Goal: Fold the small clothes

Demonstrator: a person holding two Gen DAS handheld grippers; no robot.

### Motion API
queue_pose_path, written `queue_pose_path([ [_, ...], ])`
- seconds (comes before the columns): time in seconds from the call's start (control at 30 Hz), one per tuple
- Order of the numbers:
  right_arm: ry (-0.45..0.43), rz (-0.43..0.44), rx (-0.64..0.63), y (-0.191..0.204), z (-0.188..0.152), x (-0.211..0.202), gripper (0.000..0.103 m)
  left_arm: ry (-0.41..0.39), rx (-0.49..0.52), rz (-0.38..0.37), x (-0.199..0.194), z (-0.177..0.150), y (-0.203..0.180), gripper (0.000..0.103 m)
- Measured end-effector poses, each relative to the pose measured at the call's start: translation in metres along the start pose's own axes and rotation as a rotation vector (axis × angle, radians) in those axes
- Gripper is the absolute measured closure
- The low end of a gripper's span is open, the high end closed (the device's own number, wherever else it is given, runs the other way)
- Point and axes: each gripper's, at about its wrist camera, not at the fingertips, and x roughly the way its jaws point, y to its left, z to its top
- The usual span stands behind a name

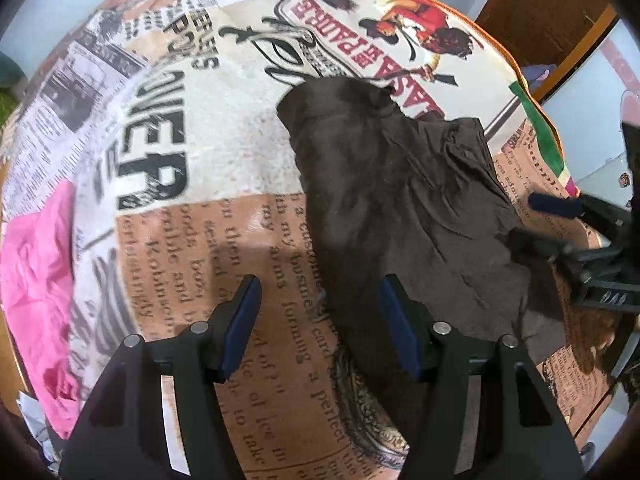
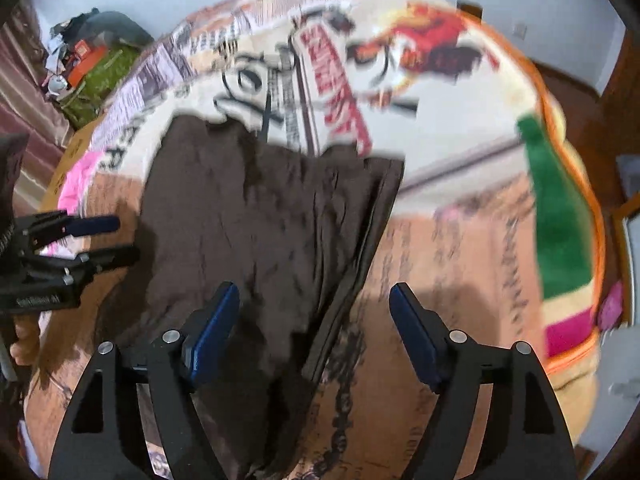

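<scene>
Left gripper (image 1: 318, 324): bottom centre of its own view, jaws spread wide, nothing between its blue pads (image 1: 240, 324).
Right gripper (image 2: 314, 334): bottom centre of its own view, jaws spread wide, gripping nothing.

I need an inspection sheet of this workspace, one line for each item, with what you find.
Surface: newspaper-print blanket covers the work area.
Job's things: brown garment lies flat and wrinkled on the blanket, one edge doubled over; pink garment bunched at the blanket's edge.
Clutter: pile of mixed items beyond the blanket, too blurred to identify.
Grippers: left gripper open, over the brown garment's edge; right gripper open, over its other edge; neither holds anything.
Cables: nothing seen.
Surroundings: wooden door, pale wall.
</scene>
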Motion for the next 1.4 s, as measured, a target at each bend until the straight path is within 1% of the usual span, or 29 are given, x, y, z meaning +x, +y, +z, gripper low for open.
queue_pose_path([
  [0.07, 0.014, -0.014, 0.002, -0.001, -0.006, 0.009, 0.029, 0.006, 0.006, 0.008, 0.005, 0.001, -0.003, 0.042],
  [0.13, -0.005, -0.022, -0.002, 0.0, -0.006, 0.015, 0.029, 0.002, 0.025, 0.014, 0.006, 0.003, -0.007, 0.042],
  [0.27, -0.005, -0.014, -0.004, 0.0, 0.003, 0.021, 0.028, 0.002, 0.046, 0.002, 0.012, 0.011, -0.013, 0.042],
  [0.37, -0.001, -0.011, 0.005, -0.002, 0.007, 0.029, 0.029, 0.003, 0.063, -0.015, 0.018, 0.017, -0.018, 0.045],
  [0.47, -0.01, -0.038, -0.018, 0.002, 0.009, 0.033, 0.04, 0.006, 0.074, -0.01, 0.025, 0.024, -0.023, 0.048],
  [0.5, -0.01, -0.047, -0.028, 0.004, 0.009, 0.035, 0.046, 0.003, 0.075, -0.002, 0.026, 0.025, -0.024, 0.054],
  [0.53, -0.01, -0.051, -0.035, 0.005, 0.009, 0.036, 0.055, -0.003, 0.073, 0.012, 0.028, 0.028, -0.024, 0.058],
  [0.57, -0.008, -0.051, -0.036, 0.005, 0.01, 0.037, 0.061, -0.005, 0.071, 0.013, 0.028, 0.03, -0.025, 0.063],
  [0.6, -0.005, -0.049, -0.034, 0.004, 0.011, 0.038, 0.071, -0.008, 0.072, 0.011, 0.029, 0.032, -0.026, 0.07],
  [0.63, -0.002, -0.042, -0.028, 0.004, 0.012, 0.039, 0.08, -0.01, 0.072, 0.004, 0.03, 0.034, -0.026, 0.074],
  [0.7, 0.008, -0.009, -0.011, 0.003, 0.014, 0.043, 0.089, -0.014, 0.065, -0.004, 0.032, 0.037, -0.027, 0.086],
  [0.73, 0.007, 0.0, -0.007, 0.003, 0.015, 0.044, 0.09, -0.019, 0.063, -0.006, 0.032, 0.037, -0.027, 0.088],
  [0.83, -0.009, -0.004, -0.03, 0.008, 0.013, 0.041, 0.093, -0.044, 0.074, 0.023, 0.029, 0.036, -0.032, 0.091],
  [0.9, -0.026, 0.02, -0.014, 0.006, 0.012, 0.034, 0.094, -0.068, 0.093, 0.054, 0.023, 0.033, -0.037, 0.094],
  [1.0, -0.064, 0.043, -0.013, 0.007, 0.013, 0.016, 0.094, -0.108, 0.115, 0.072, 0.006, 0.026, -0.042, 0.095],
  [1.1, -0.107, 0.064, -0.023, 0.013, 0.016, -0.009, 0.094, -0.161, 0.121, 0.082, -0.02, 0.021, -0.043, 0.095],
  [1.17, -0.141, 0.078, -0.037, 0.02, 0.02, -0.028, 0.095, -0.197, 0.104, 0.078, -0.042, 0.016, -0.039, 0.095],
  [1.3, -0.212, 0.102, -0.074, 0.045, 0.023, -0.07, 0.095, -0.262, 0.066, 0.08, -0.085, 0.008, -0.026, 0.095],
  [1.4, -0.247, 0.118, -0.103, 0.065, 0.026, -0.089, 0.095, -0.306, 0.048, 0.094, -0.118, -0.001, -0.016, 0.095],
])
